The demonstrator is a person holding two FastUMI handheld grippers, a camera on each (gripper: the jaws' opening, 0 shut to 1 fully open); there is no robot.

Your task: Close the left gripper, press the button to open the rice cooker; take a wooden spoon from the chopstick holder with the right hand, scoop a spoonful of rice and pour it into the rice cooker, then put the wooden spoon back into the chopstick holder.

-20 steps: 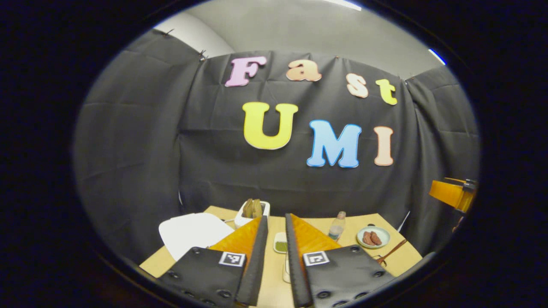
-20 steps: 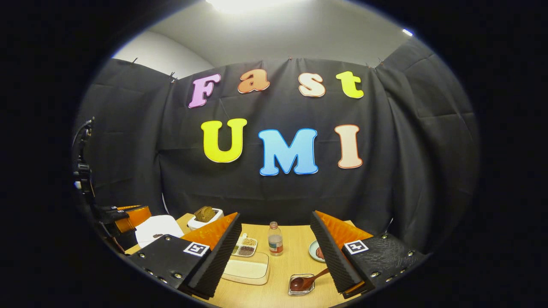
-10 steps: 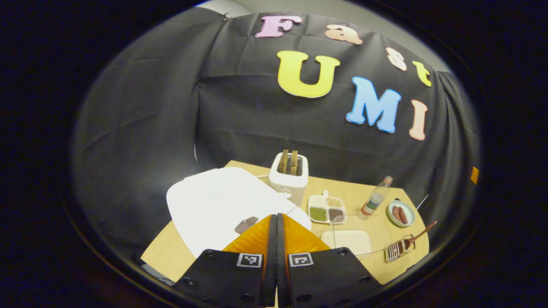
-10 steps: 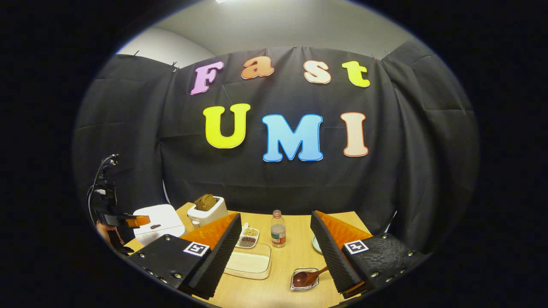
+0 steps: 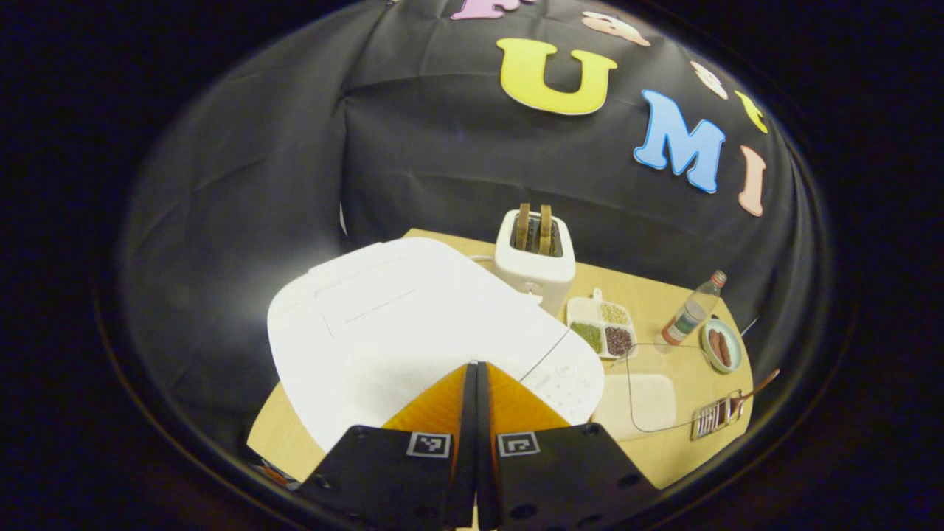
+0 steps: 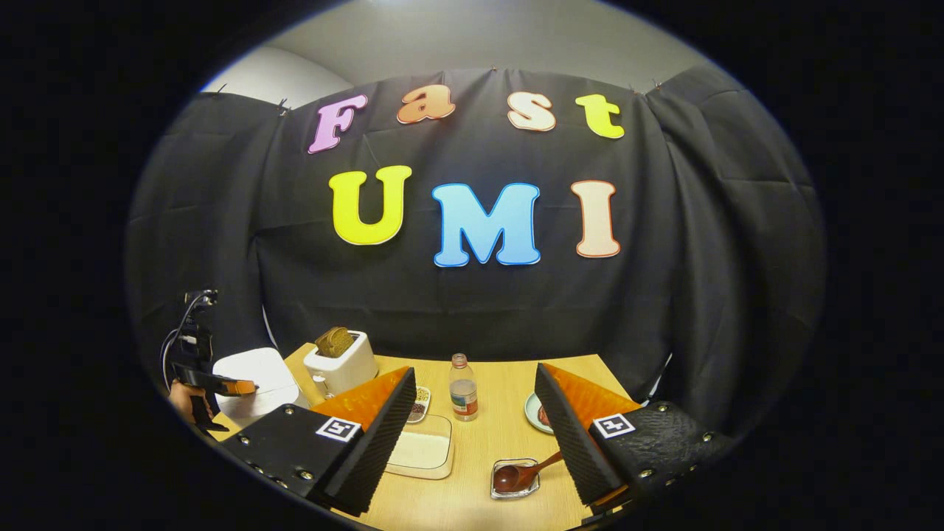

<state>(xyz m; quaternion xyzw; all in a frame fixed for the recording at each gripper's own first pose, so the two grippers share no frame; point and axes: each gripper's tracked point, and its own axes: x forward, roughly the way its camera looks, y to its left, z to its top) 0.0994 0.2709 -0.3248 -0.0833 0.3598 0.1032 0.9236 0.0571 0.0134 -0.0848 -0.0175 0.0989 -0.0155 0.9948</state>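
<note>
Left hand-held gripper [image 5: 476, 366] is fully closed over the rice cooker [image 5: 413, 317] lid; right hand-held gripper [image 6: 472, 394] gapes wide, holding nothing, above the tabletop [image 6: 487, 413].

Just ahead of your pressed-together left jaws sits the broad white rice cooker [image 5: 413, 317], with the white two-slot toaster [image 5: 534, 259] behind it. To the right of those jaws lie the white divided dish [image 5: 603, 332] and the clear plastic bottle [image 5: 692, 310]. Between your spread right jaws stands the small clear holder [image 6: 515, 479], with the brown wooden spoon [image 6: 525, 473] in it.
</note>
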